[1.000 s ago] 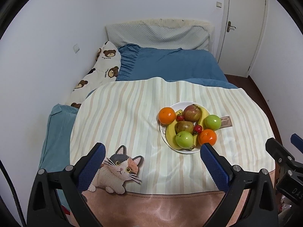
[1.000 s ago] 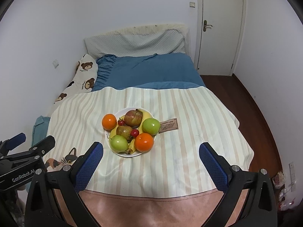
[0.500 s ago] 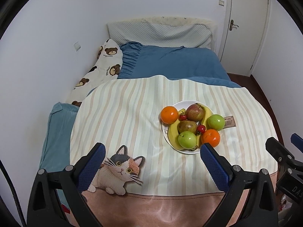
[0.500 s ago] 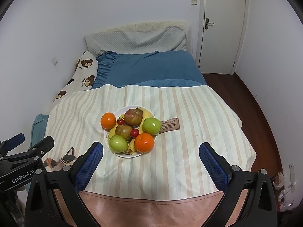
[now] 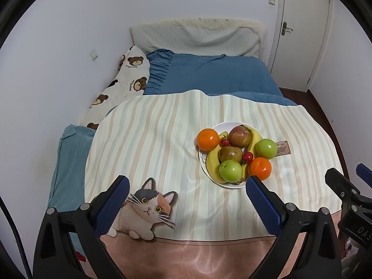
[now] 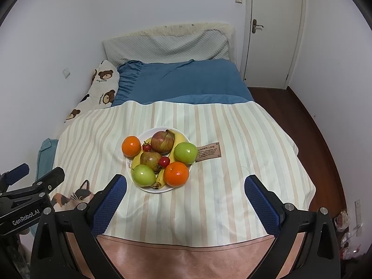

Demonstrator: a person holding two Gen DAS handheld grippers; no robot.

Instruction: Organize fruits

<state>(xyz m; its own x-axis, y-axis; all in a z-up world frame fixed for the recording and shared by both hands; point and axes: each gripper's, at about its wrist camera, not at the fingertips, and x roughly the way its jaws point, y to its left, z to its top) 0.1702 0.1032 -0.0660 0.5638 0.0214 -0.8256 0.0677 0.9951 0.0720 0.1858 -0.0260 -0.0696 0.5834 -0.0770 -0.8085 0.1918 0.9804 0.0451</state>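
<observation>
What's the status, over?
Left claw open, empty. Right claw open, empty. Fruit piled on white plate, untouched. Nothing in the way.

A white plate [image 6: 148, 188] sat on the striped cloth, heaped with fruit: two oranges [image 6: 176, 174], one at the left rim [image 6: 131, 146]; two green apples [image 6: 143, 174] [image 6: 186, 153]; two reddish-brown apples [image 6: 162, 142] [image 6: 151, 160]; bananas [image 6: 180, 138] underneath; two small red fruits [image 6: 164, 161].

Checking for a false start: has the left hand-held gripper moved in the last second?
Yes, slightly. In the left wrist view the plate and door handle have drifted right and up, so the left hand-held gripper swung a little left and tilted down.
</observation>
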